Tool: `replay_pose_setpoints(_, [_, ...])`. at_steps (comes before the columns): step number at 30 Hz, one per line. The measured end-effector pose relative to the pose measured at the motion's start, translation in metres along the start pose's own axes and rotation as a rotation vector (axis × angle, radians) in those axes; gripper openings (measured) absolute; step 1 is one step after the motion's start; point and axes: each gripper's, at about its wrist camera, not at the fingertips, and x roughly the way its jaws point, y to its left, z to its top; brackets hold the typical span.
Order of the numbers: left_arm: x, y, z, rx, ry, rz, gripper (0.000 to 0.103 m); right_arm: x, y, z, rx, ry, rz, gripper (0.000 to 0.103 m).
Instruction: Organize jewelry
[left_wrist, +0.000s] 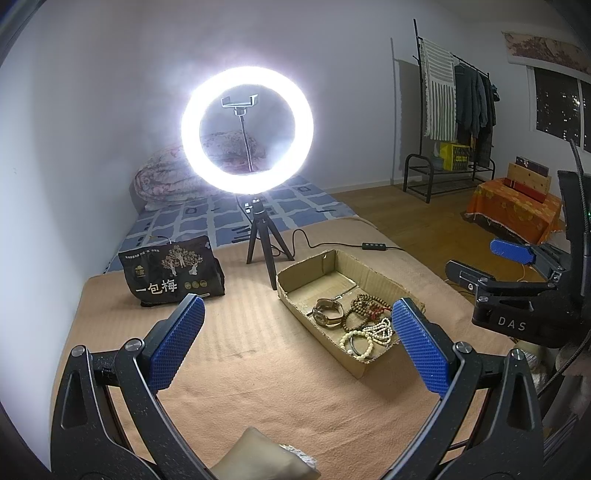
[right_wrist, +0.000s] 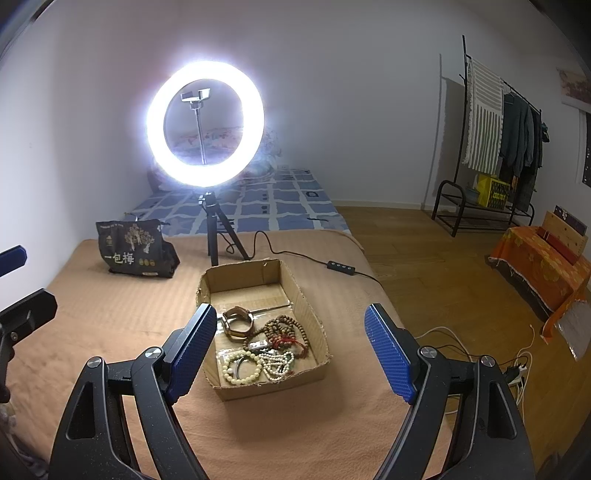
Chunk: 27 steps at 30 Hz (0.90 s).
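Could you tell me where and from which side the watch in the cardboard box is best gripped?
Grip the watch across its strap loop, coming from above. It lies in the box near the left wall, its band curled into a raised ring that open jaws could probably straddle. The wooden beads lie close on its right, so close along the box's length, not across it.

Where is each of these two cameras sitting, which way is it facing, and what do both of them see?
Left wrist: sits on the left gripper, looking forward and down over the tan blanket; its own open blue fingers frame the view, with the right gripper at the right edge.
Right wrist: sits on the right gripper, aimed down at the cardboard box of jewelry; its own open fingers show, with part of the left gripper at the left edge.
Shared: the box, ring light, black bag, clothes rack.
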Motion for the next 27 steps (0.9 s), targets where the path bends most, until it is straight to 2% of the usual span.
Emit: replay_pose_setpoints(27, [-0.0013,-0.0007,0.0002,-0.002,-0.002,0.002,0.103,0.0033,-0.0008,0.0003,0.002,0.010,0.016,0.082])
